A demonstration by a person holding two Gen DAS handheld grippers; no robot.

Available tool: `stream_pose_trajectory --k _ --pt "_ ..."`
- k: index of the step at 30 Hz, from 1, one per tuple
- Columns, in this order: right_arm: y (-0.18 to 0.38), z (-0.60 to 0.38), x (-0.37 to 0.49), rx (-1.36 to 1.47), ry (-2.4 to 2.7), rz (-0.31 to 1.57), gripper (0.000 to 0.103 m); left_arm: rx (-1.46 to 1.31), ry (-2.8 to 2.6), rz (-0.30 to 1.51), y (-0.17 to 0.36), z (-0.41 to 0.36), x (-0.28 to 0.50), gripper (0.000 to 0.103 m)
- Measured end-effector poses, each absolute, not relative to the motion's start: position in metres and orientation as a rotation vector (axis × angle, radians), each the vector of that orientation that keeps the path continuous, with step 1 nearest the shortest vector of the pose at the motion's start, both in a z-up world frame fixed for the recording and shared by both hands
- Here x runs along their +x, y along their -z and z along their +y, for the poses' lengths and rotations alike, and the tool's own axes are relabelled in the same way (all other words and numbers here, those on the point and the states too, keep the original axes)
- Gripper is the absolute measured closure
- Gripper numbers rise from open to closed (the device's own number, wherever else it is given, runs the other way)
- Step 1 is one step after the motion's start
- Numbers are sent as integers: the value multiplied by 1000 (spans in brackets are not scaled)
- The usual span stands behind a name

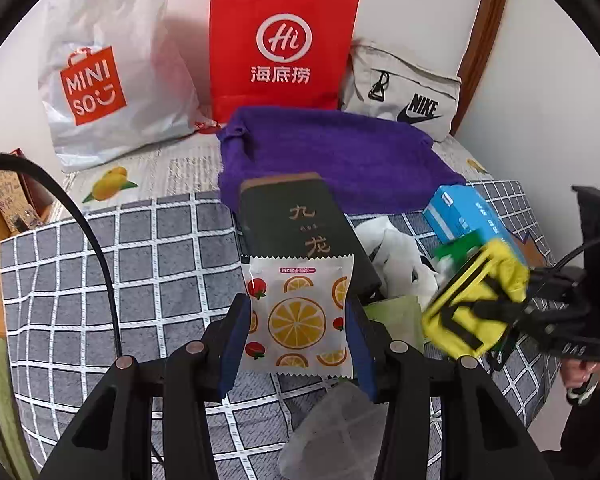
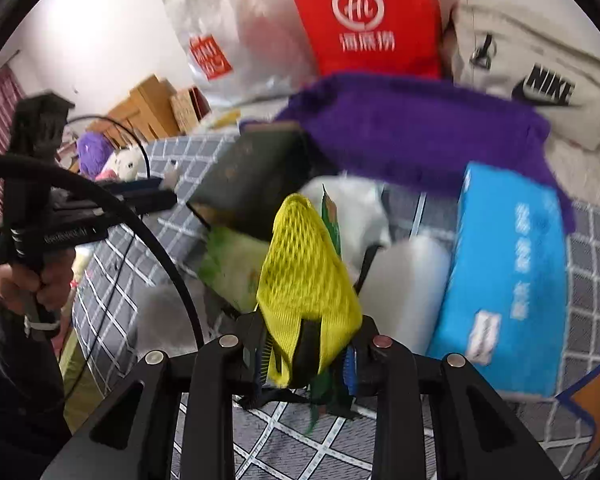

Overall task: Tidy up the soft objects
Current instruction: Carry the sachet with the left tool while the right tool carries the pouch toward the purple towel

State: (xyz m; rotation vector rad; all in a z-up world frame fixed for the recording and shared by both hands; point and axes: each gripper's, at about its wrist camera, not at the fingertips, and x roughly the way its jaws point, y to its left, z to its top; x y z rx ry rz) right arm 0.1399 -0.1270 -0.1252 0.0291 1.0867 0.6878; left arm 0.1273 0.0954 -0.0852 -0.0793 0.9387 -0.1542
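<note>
My left gripper (image 1: 298, 320) is shut on a white packet printed with orange slices (image 1: 298, 316), held above the checked bedspread (image 1: 100, 280). My right gripper (image 2: 306, 354) is shut on a yellow mesh pouch with black straps (image 2: 306, 276); it also shows in the left wrist view (image 1: 476, 300), held at the right. A purple towel (image 1: 332, 160) lies behind on the bed. A dark green box (image 1: 292, 224), a blue box (image 1: 468, 216) and crumpled white plastic (image 1: 396, 256) sit in the pile between them.
A white Miniso bag (image 1: 108, 68), a red paper bag (image 1: 280, 44) and a grey Nike pouch (image 1: 404, 92) lean on the wall at the back. Cardboard boxes (image 2: 152, 108) and plush toys (image 2: 100, 156) stand left of the bed. A pale green packet (image 2: 232, 264) lies in the pile.
</note>
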Motion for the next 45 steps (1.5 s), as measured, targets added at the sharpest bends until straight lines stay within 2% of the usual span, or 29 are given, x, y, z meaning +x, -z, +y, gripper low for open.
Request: stream_pose_trajectory --k 1,3,6,13,23,25,28,29,45 --pt "129 -126 138 28 -687 1097 73 -81 159 942 87 95 128 58" --pt "131 -126 133 23 -695 1111 64 -85 164 947 90 95 129 58" --pt "129 -132 124 11 -679 1100 57 -96 176 954 94 94 129 58" --pt "111 -143 124 67 -641 1020 56 -108 205 961 100 92 131 58" --pt "104 -118 125 -36 -670 989 57 -119 211 951 98 97 124 58" --pt "112 -113 125 -48 -679 1021 59 -122 209 947 98 98 124 58" --pt "125 -106 125 -55 -700 1050 71 -125 216 946 99 97 123 58" --pt "129 -105 125 -56 -695 1046 87 -124 218 945 99 96 123 58" --pt "90 -132 141 -26 -657 948 87 -65 227 903 72 86 136 58"
